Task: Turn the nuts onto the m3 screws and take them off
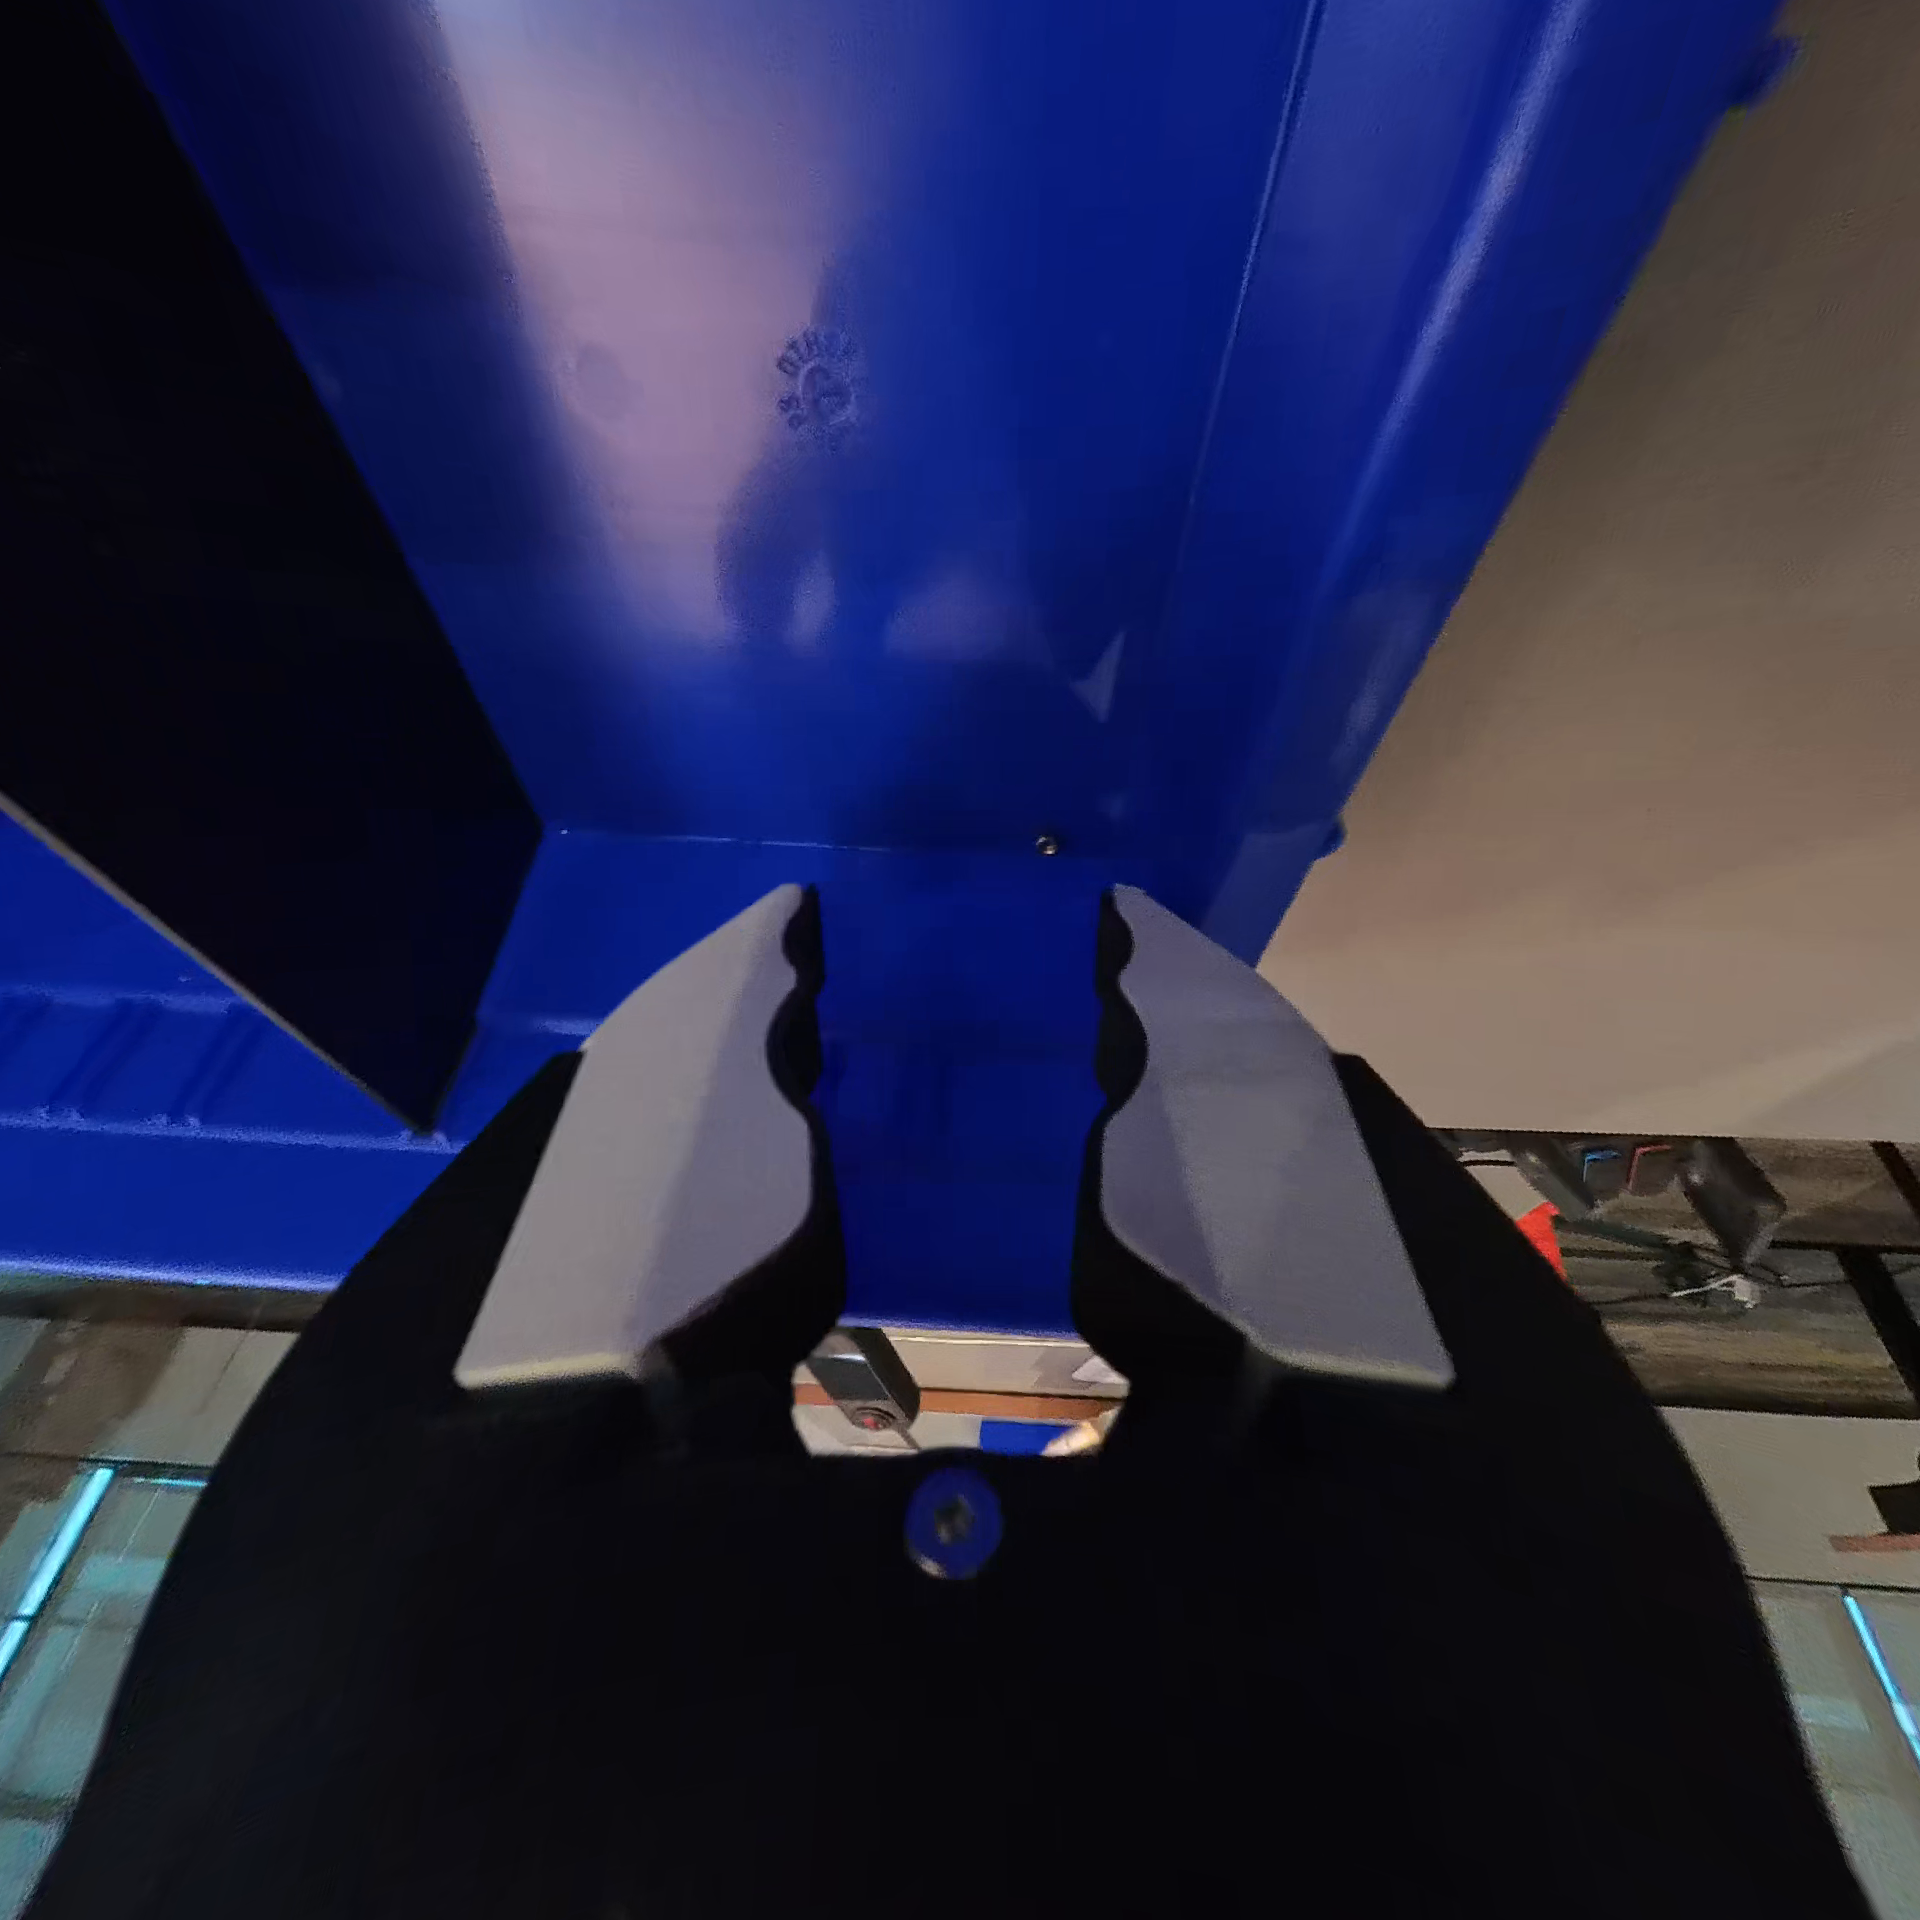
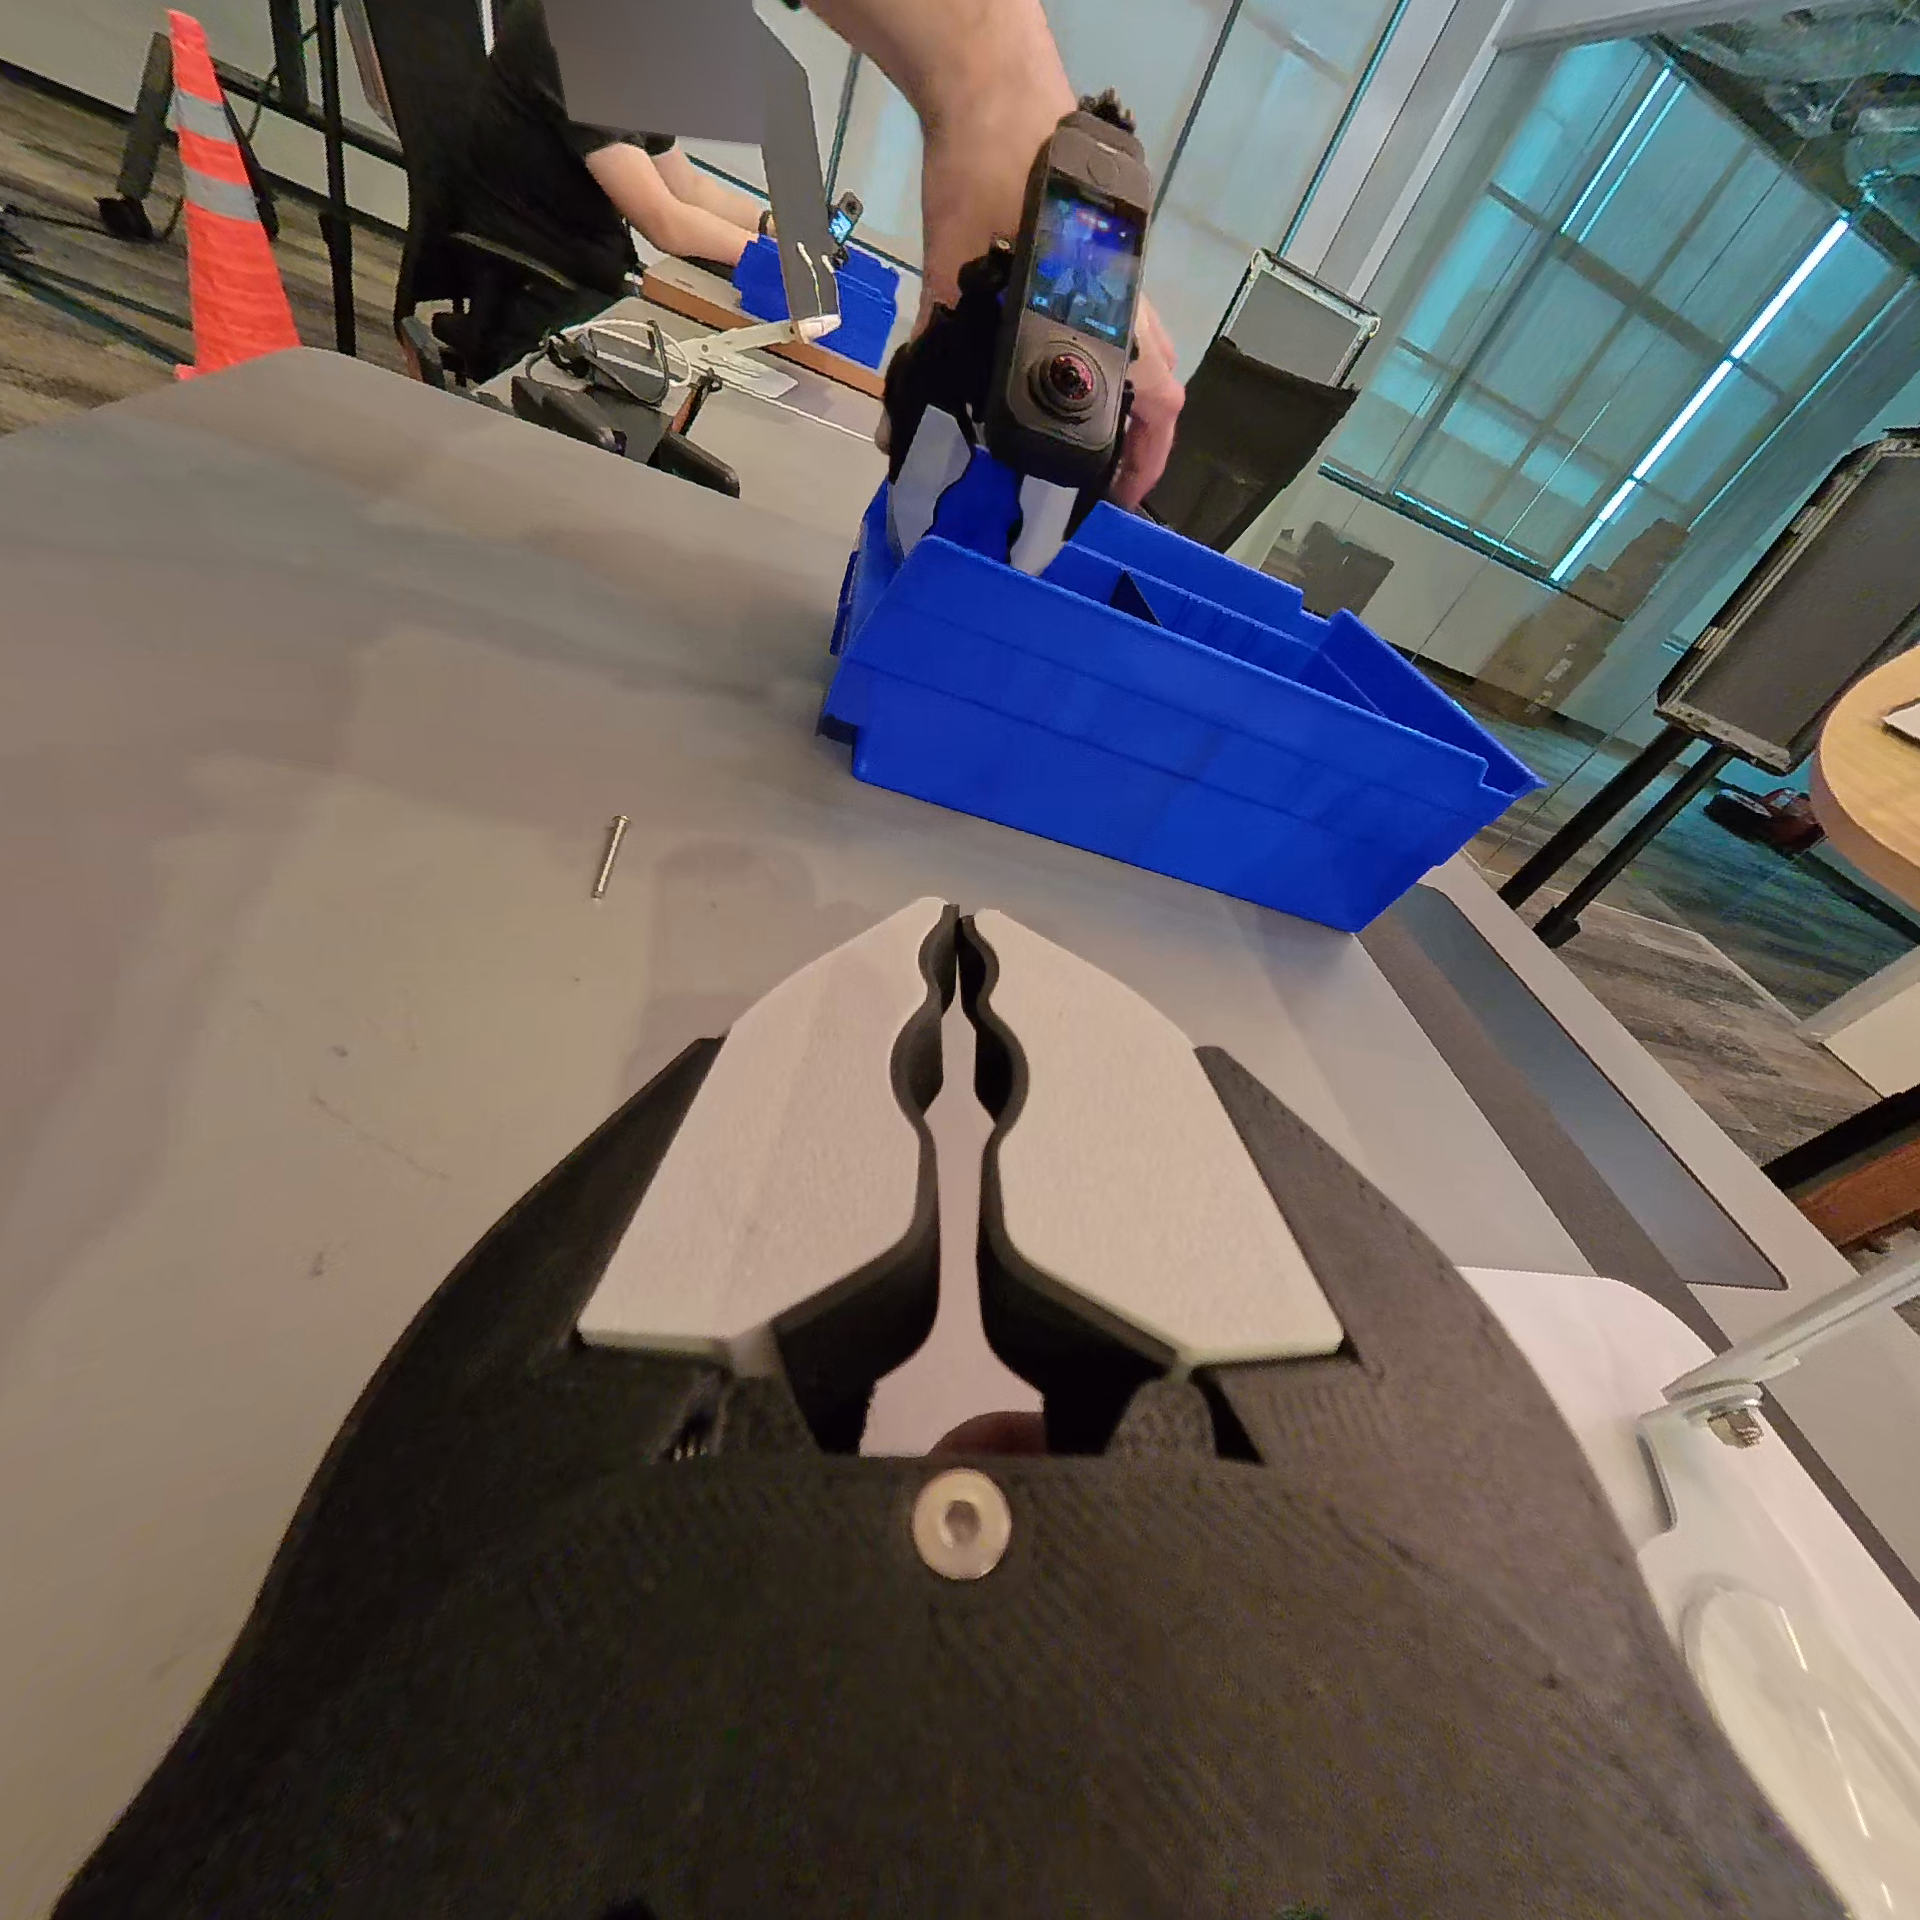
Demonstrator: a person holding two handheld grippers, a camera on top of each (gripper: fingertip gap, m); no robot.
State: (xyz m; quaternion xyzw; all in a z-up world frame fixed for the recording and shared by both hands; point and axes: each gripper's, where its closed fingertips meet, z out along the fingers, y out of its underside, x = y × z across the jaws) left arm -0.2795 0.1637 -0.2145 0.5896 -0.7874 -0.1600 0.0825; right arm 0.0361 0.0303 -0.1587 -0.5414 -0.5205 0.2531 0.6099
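Grey tabletop (image 2: pixel 416 644) carries the work in an open office with glazed walls.

1. Left gripper (image 1: pixel 958 904): your fingers (image 1: pixel 665 1132) stand well apart and hold nothing. They reach over the near wall into the blue parts bin (image 1: pixel 831 416). The right wrist view shows the same gripper (image 2: pixel 977 520) dipped over the bin's far end.

2. Right gripper (image 2: pixel 958 920): your fingers (image 2: pixel 821 1132) are almost closed, with only a thin slit at the tips. Nothing is visible between them. They hover over bare tabletop, near the bin (image 2: pixel 1143 748) but apart from it.

3. Task parts: one small nut (image 1: pixel 1047 843) lies on the bin floor at the seam with the near wall, just beyond your right-hand fingertip. One M3 screw (image 2: pixel 610 857) lies flat on the tabletop, left of and beyond the right gripper, well apart from the bin.

4. Handling, by judgement: both parts are steel, rigid, very light and smooth. The nut will probably skate on the plastic floor and may wedge in the corner. Take it across two opposite flats at the very tips. The screw will likely roll if nudged sideways. Grip it across the shank near the head, leaving the threaded end free for the nut.

5. Surroundings: a black divider (image 1: pixel 260 623) splits the bin. A second blue bin (image 2: pixel 790 291) sits on another desk, where a second person is seated. An orange traffic cone (image 2: pixel 223 208) stands on the floor.
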